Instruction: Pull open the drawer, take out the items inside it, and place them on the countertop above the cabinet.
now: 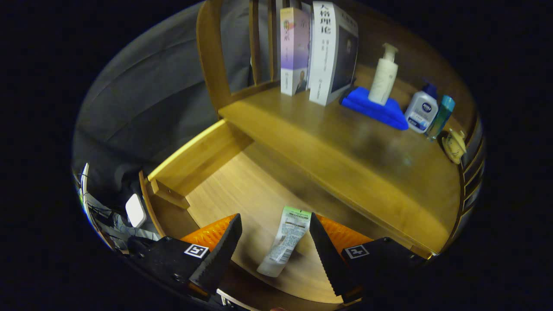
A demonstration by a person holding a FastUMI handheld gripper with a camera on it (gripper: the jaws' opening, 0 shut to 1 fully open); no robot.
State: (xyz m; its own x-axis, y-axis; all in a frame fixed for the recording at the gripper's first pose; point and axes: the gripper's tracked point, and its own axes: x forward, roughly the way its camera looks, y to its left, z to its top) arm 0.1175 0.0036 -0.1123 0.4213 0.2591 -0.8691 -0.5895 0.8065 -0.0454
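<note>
**The gripper's build**

The gripper [273,233] has two wedge-shaped fingers [218,255] with finely ribbed, sawtooth inner faces that taper to points. Behind each sits a ridged plate on a blocky dark mount. Each mount carries a small square black-and-white fiducial marker [196,250]. The fingers stand spread apart.

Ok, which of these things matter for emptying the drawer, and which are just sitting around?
Job: drawer, open; tube lying in it between the open gripper fingers; countertop.
Lying about: books, pump bottle on blue cloth, two small bottles.
</note>
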